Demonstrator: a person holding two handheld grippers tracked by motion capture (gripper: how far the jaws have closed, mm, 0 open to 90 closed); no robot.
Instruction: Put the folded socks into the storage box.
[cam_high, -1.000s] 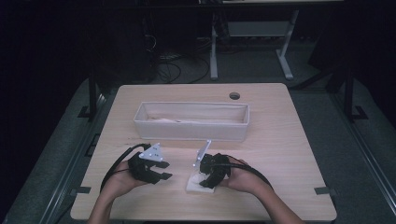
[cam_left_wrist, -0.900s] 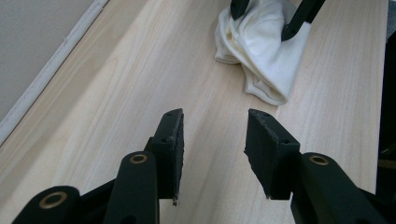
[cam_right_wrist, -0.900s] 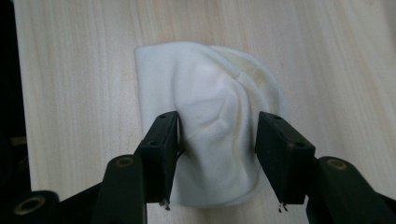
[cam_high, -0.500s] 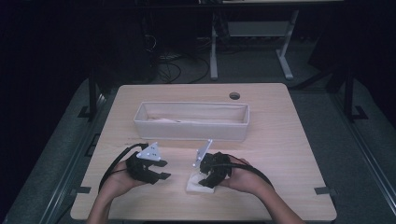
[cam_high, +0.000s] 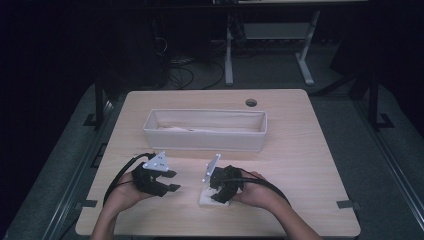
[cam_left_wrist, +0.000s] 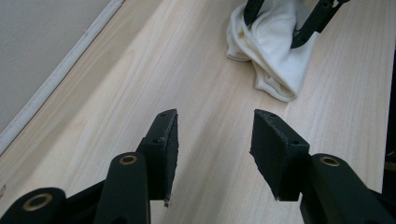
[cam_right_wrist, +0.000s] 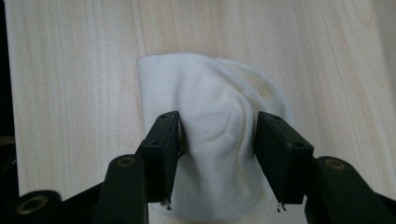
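A crumpled white cloth (cam_high: 206, 200) lies near the front edge of the wooden table (cam_high: 310, 165). My right gripper (cam_high: 218, 194) points down onto it. In the right gripper view the cloth (cam_right_wrist: 205, 84) is bunched into a ridge, and my right gripper (cam_right_wrist: 217, 135) is shut on it, both pads pressing its sides. My left gripper (cam_high: 175, 180) rests to the left, a short way from the cloth. Its jaws have just been opening. In the left gripper view my left gripper (cam_left_wrist: 215, 135) stands open over bare wood with nothing between its pads, and the cloth (cam_left_wrist: 275, 60) lies ahead.
A long white fabric bin (cam_high: 205, 141) stands across the middle of the table, beyond both grippers. A round cable hole (cam_high: 251, 103) sits near the table's far edge. Dark floor, cables and desk legs lie beyond the table.
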